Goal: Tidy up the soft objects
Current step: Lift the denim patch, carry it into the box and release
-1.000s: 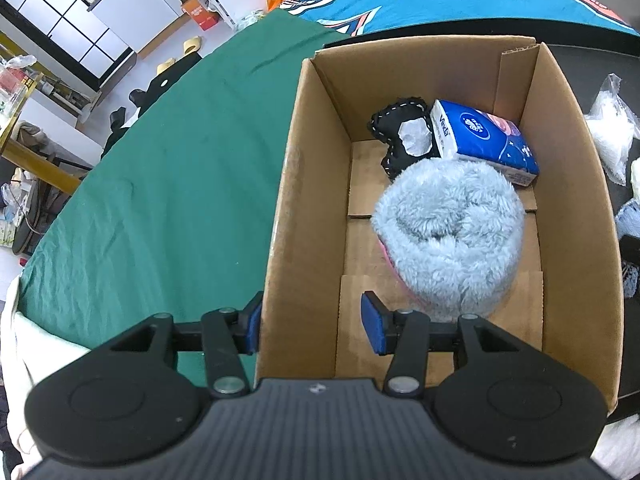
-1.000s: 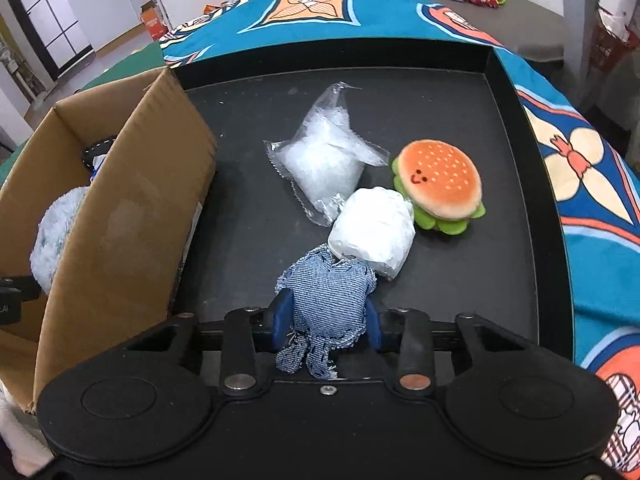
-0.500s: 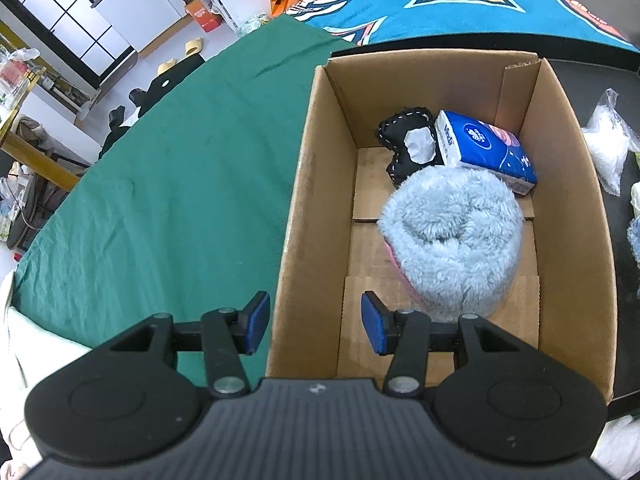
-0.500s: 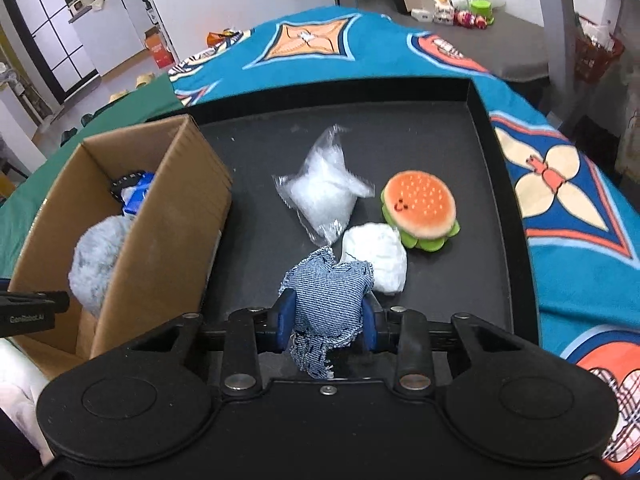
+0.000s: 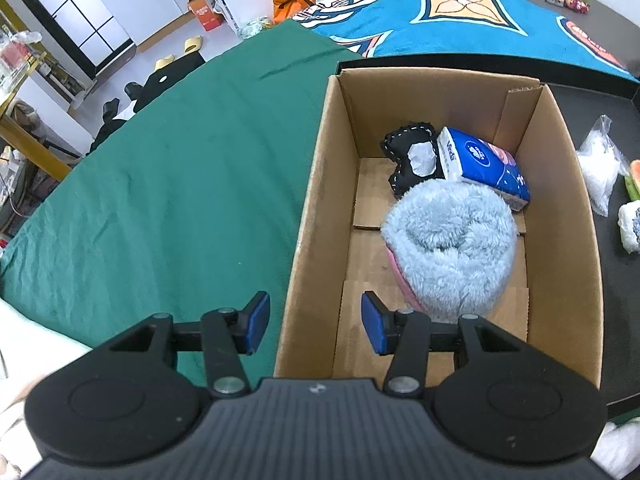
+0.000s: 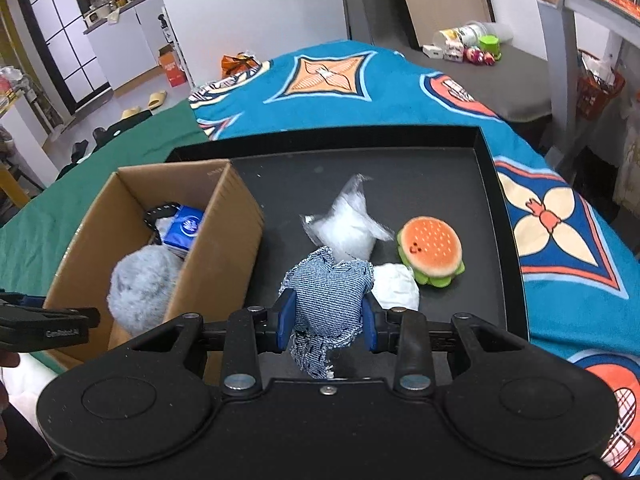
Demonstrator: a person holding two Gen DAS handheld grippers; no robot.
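Note:
My right gripper (image 6: 326, 316) is shut on a frayed blue denim pouch (image 6: 328, 300), held above the black tray (image 6: 492, 208). On the tray lie a burger plush (image 6: 432, 248), a clear bag of white stuffing (image 6: 348, 228) and a white bundle (image 6: 396, 284). The cardboard box (image 5: 560, 200) holds a fluffy pale-blue roll (image 5: 448, 248), a blue tissue pack (image 5: 484, 164) and a black stitched plush (image 5: 408, 148). My left gripper (image 5: 315, 326) is open and astride the box's near left wall, with its pads clear of the cardboard.
The box (image 6: 224, 240) stands on the tray's left part, beside a green cloth (image 5: 180, 180). A blue patterned blanket (image 6: 360, 88) lies beyond and right of the tray. Furniture and clutter stand on the floor far behind.
My right gripper has risen with the denim pouch, lifting it off the tray. The left gripper has stayed at the box's near left wall.

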